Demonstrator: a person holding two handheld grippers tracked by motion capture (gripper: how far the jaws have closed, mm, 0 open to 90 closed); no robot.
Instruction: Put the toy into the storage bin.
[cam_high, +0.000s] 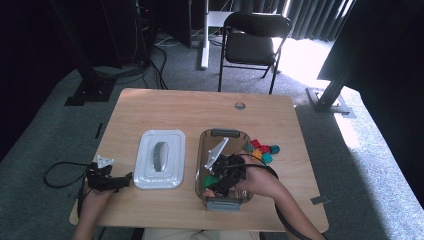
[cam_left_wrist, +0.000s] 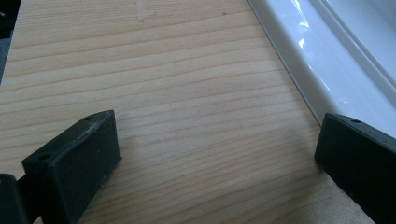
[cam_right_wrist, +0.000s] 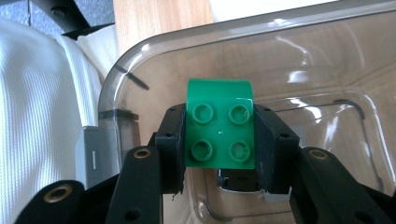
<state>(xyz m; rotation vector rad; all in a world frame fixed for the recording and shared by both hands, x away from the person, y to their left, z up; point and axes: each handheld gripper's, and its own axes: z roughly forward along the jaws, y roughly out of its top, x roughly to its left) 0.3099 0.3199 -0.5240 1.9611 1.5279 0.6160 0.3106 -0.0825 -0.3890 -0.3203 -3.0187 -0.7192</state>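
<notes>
A green four-stud brick (cam_right_wrist: 219, 128) sits clamped between the black jaws of my right gripper (cam_right_wrist: 219, 140), which is shut on it. The brick hangs inside the clear plastic container (cam_right_wrist: 299, 56), close to its near end. From above, the right gripper (cam_high: 219, 183) and the green brick (cam_high: 210, 180) are low in the container (cam_high: 201, 150). My left gripper (cam_high: 125, 179) rests on the table at the left, jaws wide open over bare wood (cam_left_wrist: 217, 135). The white lid (cam_left_wrist: 327, 60) lies just beyond its right jaw.
The white lid (cam_high: 160, 159) with a grey handle lies flat left of the container. Several loose bricks (cam_high: 262, 150), red, green, orange and teal, lie just right of the container. The table's front edge is near both hands. A black chair (cam_high: 252, 42) stands beyond the table.
</notes>
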